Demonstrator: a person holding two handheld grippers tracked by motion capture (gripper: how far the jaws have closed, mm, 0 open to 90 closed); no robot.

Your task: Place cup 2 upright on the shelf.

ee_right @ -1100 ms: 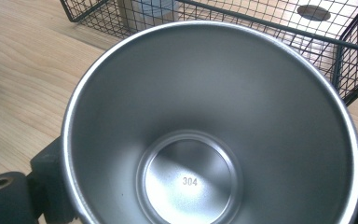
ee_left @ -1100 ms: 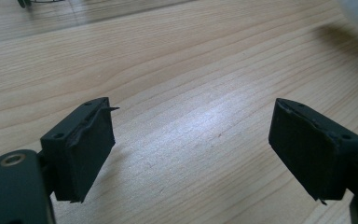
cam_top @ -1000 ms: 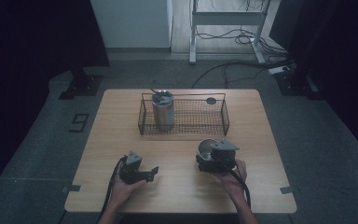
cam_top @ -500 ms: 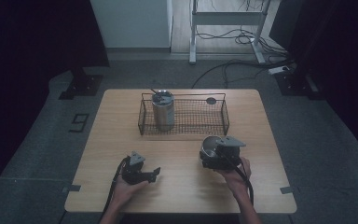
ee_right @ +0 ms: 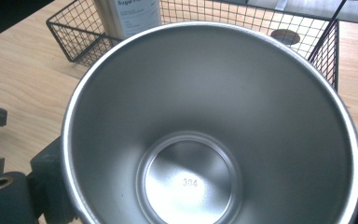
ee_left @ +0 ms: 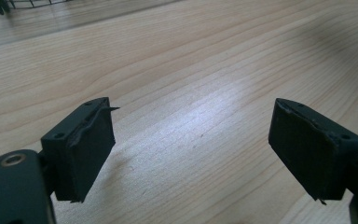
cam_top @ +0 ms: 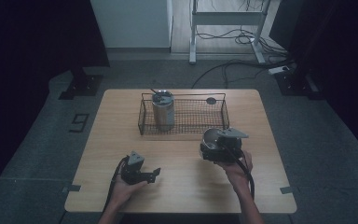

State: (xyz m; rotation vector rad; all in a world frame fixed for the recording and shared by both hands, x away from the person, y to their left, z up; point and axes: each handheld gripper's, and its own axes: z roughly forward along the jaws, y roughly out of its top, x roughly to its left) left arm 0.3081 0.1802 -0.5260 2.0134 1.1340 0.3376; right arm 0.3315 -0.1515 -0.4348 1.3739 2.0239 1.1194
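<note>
One wooden table [cam_top: 177,186] is seen on a grey carpeted floor [cam_top: 321,140], with dark curtains at both sides and loose cables on the floor behind. One wire basket [cam_top: 184,116] is set on the far half of the table, and one steel cup [cam_top: 163,110] stands upright at its left end. A second steel cup [ee_right: 205,130] is clamped between the jaws of the right gripper [cam_top: 220,147], just in front of the basket. The left gripper [cam_top: 142,171] is held low over bare wood, jaws wide apart.
</note>
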